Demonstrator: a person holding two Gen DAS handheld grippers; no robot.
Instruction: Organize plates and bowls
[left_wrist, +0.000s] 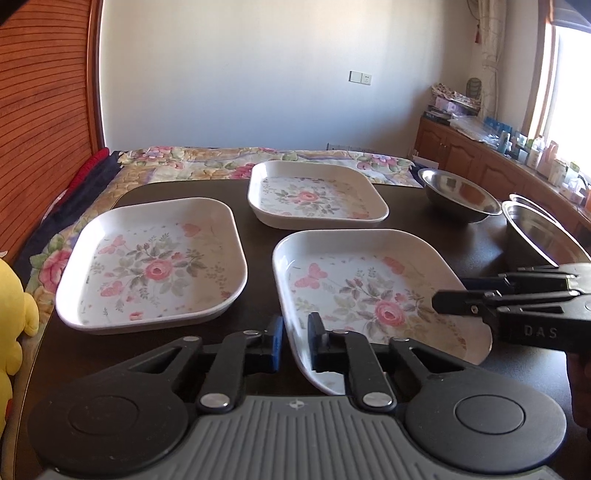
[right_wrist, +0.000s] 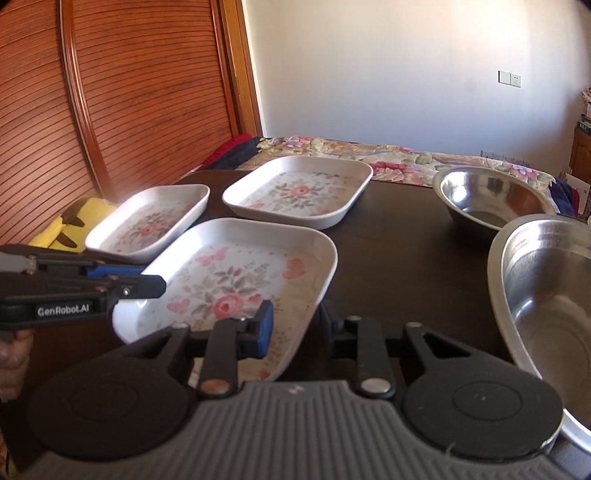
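The nearest floral plate (left_wrist: 369, 291) lies at the counter's (left_wrist: 424, 221) front edge, and we have both grippers clamped on its rim: the left gripper (left_wrist: 295, 336) at the near left corner, the right gripper (right_wrist: 295, 325) on the right edge. Nothing is stacked yet: beyond this plate, two more floral plates (left_wrist: 151, 258) (left_wrist: 317, 192) and two steel bowls (right_wrist: 491, 199) (right_wrist: 546, 295) sit apart. The right wrist view shows the bowls fully and a hand (right_wrist: 13, 354); the left wrist view shows a cabinet (left_wrist: 461, 155).
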